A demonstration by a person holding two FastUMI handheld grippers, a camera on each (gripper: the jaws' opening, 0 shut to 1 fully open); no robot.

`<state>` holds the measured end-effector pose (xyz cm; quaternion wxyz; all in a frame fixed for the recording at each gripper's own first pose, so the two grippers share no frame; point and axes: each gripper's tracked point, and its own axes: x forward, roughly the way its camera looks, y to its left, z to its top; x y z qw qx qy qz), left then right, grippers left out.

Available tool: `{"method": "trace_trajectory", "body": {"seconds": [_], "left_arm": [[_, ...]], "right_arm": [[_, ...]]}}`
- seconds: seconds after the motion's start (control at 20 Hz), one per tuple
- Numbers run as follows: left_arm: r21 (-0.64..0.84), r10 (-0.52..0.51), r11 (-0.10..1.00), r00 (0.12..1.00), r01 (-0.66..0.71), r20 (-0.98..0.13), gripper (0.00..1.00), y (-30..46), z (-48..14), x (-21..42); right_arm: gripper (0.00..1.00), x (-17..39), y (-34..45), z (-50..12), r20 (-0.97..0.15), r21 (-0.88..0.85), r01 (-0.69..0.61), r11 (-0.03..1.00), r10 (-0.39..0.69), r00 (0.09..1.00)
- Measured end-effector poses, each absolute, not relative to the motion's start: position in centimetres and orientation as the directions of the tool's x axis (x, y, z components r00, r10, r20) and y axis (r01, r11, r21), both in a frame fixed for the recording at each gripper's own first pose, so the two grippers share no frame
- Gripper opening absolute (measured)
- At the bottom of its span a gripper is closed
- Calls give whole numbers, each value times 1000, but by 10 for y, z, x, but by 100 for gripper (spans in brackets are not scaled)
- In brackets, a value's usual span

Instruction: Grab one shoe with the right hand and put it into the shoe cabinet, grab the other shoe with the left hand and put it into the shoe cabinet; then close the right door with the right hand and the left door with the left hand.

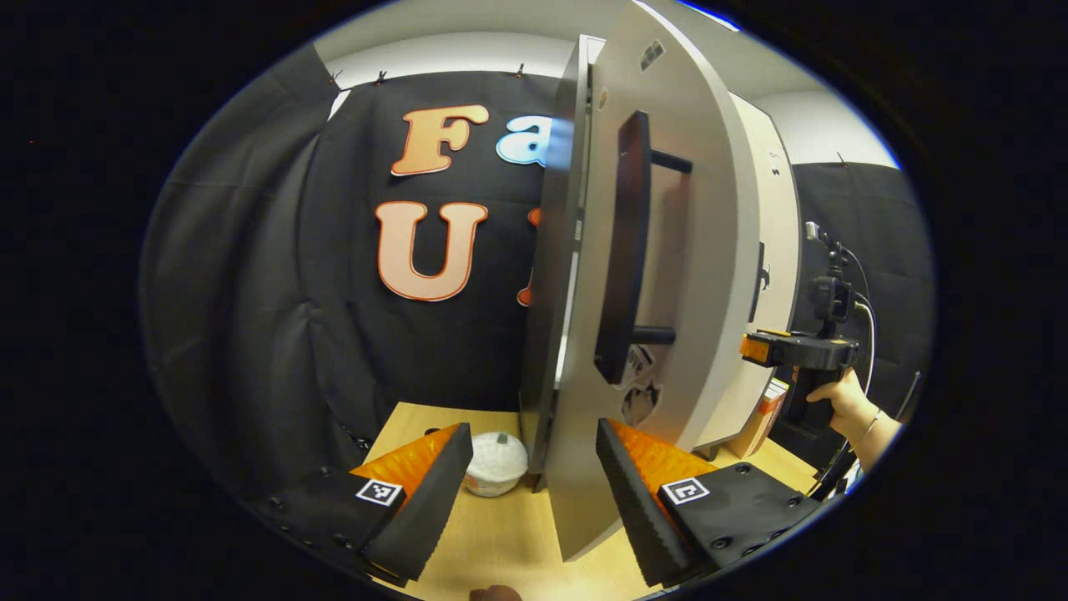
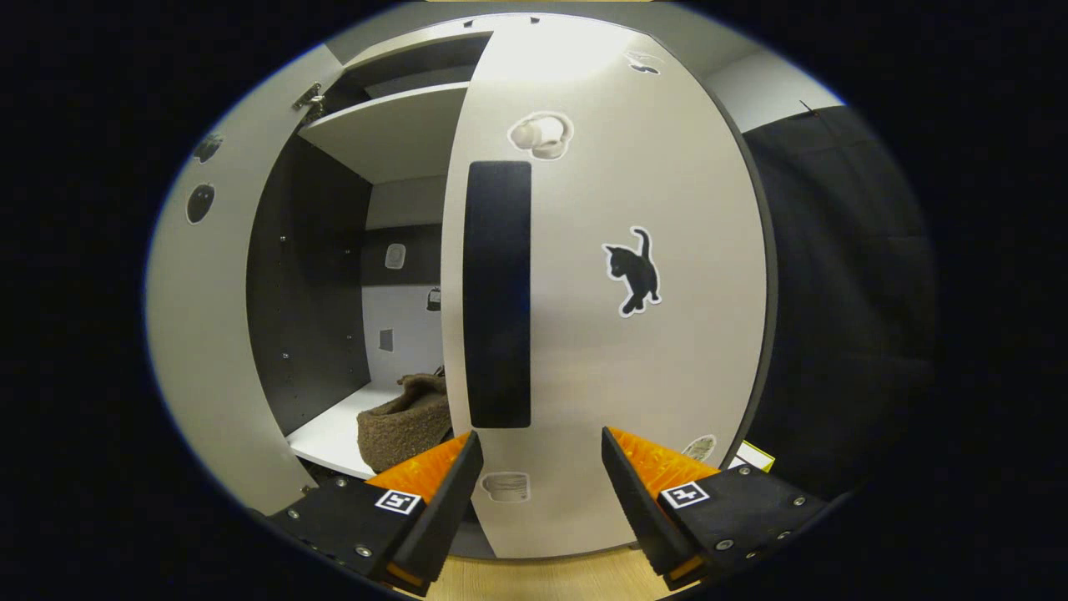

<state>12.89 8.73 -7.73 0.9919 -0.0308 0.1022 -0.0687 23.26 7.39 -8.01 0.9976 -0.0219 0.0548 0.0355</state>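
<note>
Both tongs apart: left tongs (image 1: pixel 534 484) straddle the left door (image 1: pixel 667 275) edge; right tongs (image 2: pixel 538 484) face the right door (image 2: pixel 617 334); shoe (image 2: pixel 406 421) rests on the cabinet shelf (image 2: pixel 329 438)

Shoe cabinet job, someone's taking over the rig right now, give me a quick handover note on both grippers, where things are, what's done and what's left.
Left gripper: open, empty, at the edge of the left door, which stands ajar, near its dark handle.
Right gripper: open, empty, facing the right door, just below its handle; that door looks nearly closed.
A brown fuzzy shoe sits on the cabinet's lower shelf; the second shoe can't be confirmed from here.
A small white container sits on the table.
Done: shoe stowing, apparently.
Left: finish the right door, then close the left door.
</note>
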Motion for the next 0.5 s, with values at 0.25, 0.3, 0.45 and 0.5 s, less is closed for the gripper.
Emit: {"method": "trace_trajectory", "body": {"seconds": [0.25,0.3,0.45,0.5], "left_arm": [[-65,-136,990,973,126,-189,99,76,-78,127],[-70,-134,990,973,123,-188,96,74,-78,128],[-72,-130,990,973,118,-189,96,63,-79,127],[-73,-130,990,973,118,-192,96,58,-80,127]], "right_arm": [[89,196,47,-59,-85,-52,-75,996,71,994],[89,189,43,-56,-81,-60,-76,995,71,994],[89,169,31,-46,-70,-84,-81,993,75,995],[89,163,29,-44,-66,-90,-85,992,79,995]]}}
